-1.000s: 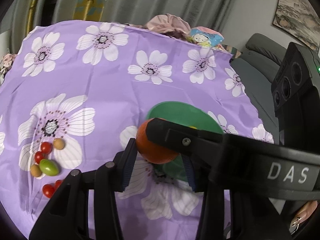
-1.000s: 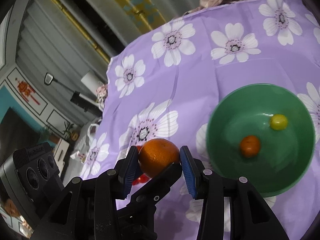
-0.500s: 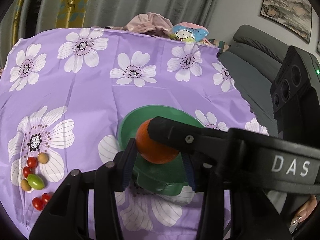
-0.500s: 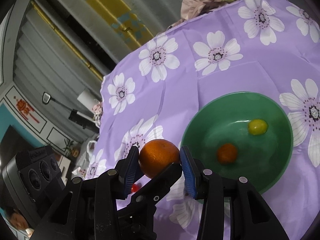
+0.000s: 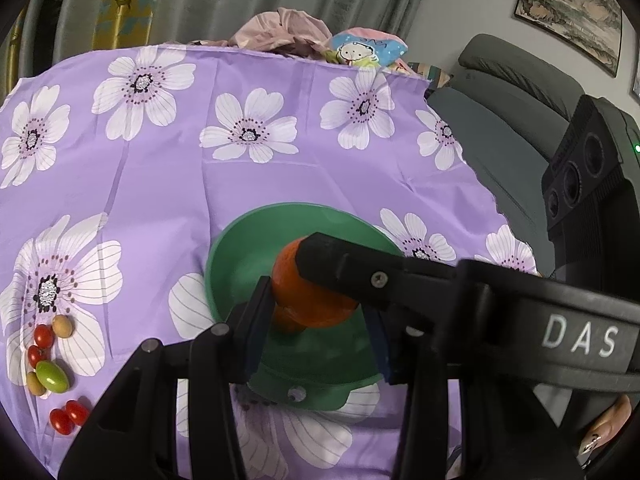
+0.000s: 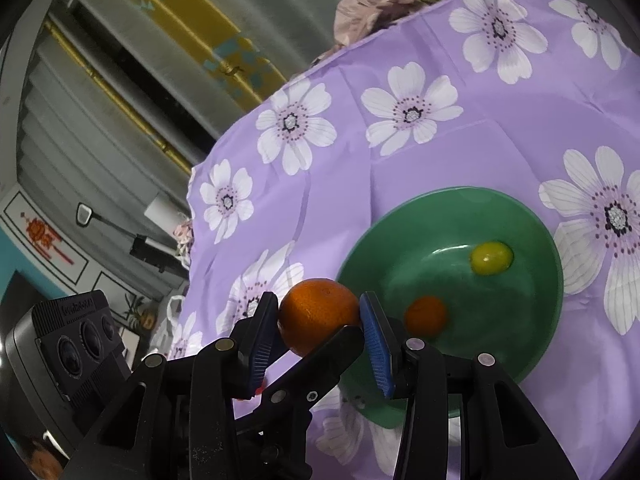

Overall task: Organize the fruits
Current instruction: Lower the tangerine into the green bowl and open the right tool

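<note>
Both grippers, left (image 5: 316, 316) and right (image 6: 320, 320), had carried across the purple cloth (image 5: 168, 208) toward the green bowl (image 6: 532, 340), their pads together clamping one orange (image 6: 318, 314) by its rim.

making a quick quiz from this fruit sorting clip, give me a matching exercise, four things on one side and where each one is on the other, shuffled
Things:
1. big orange
2. yellow-green fruit
3. red cherry tomatoes
4. pink bundle of cloth

Places:
A. at the far edge of the table, by the curtain
B. loose on the purple cloth, outside the bowl
C. clamped between blue gripper pads
D. lying inside the green bowl

Pairs: 1-C, 2-D, 3-B, 4-A
</note>
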Tool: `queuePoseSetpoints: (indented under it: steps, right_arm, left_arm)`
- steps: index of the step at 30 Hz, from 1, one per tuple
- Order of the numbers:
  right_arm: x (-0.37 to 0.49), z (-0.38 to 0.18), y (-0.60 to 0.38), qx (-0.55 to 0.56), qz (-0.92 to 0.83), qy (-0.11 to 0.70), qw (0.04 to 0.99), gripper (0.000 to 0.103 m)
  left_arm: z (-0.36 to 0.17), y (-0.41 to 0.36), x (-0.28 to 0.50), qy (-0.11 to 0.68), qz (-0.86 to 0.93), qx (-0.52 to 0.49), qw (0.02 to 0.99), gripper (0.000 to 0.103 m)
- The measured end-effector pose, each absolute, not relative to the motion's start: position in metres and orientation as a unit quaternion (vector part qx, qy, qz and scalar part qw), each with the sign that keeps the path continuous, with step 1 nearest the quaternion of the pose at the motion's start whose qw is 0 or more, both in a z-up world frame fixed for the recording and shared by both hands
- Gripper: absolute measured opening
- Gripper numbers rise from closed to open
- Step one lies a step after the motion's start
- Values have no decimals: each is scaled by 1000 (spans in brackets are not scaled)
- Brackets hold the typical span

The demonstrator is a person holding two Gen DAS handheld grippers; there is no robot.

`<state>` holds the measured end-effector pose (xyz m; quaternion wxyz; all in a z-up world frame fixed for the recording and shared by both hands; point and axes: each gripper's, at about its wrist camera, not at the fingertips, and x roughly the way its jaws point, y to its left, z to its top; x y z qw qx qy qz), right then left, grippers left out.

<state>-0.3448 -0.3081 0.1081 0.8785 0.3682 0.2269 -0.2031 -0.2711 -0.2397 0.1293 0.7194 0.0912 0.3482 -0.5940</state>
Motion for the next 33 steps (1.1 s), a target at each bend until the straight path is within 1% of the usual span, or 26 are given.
queuePoseSetpoints:
  steps: [33]
  right_arm:
    - [-348, 72, -349, 424, -247, 254, 834, 45]
  left_arm:
    - [93, -286, -263, 404, -611, 114, 671, 44]
